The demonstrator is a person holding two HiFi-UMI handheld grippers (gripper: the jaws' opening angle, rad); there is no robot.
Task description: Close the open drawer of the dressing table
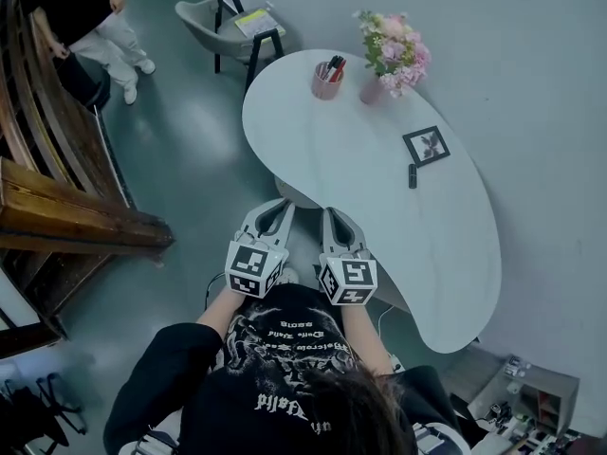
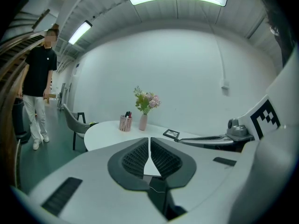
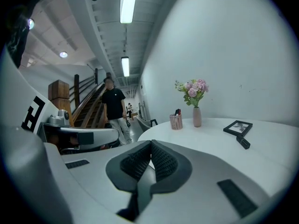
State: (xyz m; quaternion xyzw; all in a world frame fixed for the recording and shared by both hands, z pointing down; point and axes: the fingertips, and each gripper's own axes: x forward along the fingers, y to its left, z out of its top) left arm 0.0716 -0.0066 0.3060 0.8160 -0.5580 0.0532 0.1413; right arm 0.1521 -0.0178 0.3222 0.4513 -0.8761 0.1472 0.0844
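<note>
dressing table (image 1: 351,159): pen cup (image 1: 325,81) holding pens (image 1: 334,66), vase (image 1: 371,90) holding pink flowers (image 1: 394,50). left tongs (image 2: 149,139) and right tongs (image 3: 150,143) closed, empty.

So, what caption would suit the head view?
Left gripper and right gripper, both shut, poised beside the white dressing table.

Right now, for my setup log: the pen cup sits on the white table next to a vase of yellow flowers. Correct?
No. The flowers are pink, as the head view shows. The pen cup does sit on the white table next to the vase.
</note>
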